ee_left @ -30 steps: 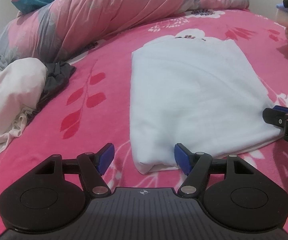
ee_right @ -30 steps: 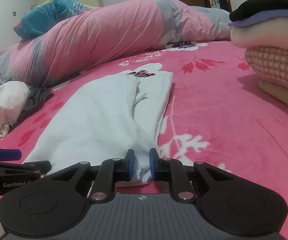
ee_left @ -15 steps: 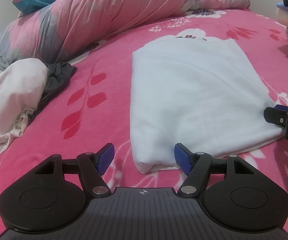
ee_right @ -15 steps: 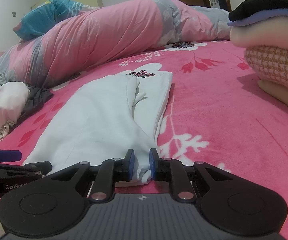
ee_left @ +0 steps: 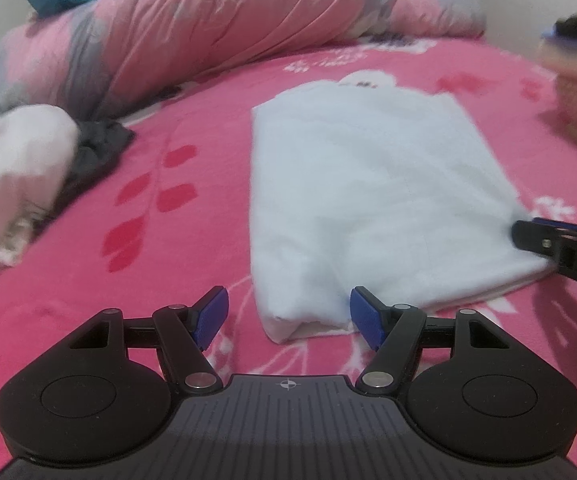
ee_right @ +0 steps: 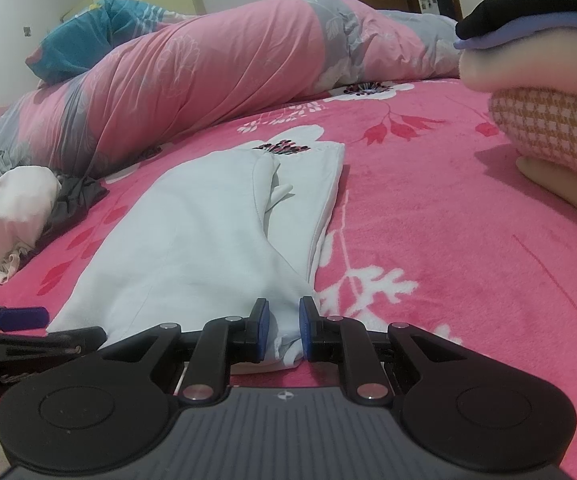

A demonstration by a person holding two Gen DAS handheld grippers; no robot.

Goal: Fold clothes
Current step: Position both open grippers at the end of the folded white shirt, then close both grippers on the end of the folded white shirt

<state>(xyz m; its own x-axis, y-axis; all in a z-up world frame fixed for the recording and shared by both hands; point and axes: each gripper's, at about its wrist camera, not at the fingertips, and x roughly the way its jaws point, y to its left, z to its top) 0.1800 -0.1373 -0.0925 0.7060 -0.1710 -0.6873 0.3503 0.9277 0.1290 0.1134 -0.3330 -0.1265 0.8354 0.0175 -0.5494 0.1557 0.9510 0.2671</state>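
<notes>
Pink flowered bedding (ee_left: 192,240) covers the bed, with a long pink and grey bolster (ee_left: 224,28) lying along its far side. Since a second ago the left claw (ee_left: 286,316) has tipped a little, so the white garment (ee_left: 372,200) sits slightly lower and blurred in its view; the garment itself lies as before. It rests flat on the bedding, folded into a long strip whose length runs from the claws toward the bolster. The left claw stands apart, astride the garment's near left corner without pressing it. The right claw (ee_right: 282,330) is clamped on the near right corner. Left of the garment lies a crumpled heap of clothes (ee_left: 16,176); to its right, a folded stack (ee_right: 544,92). Bare bedding lies between.
</notes>
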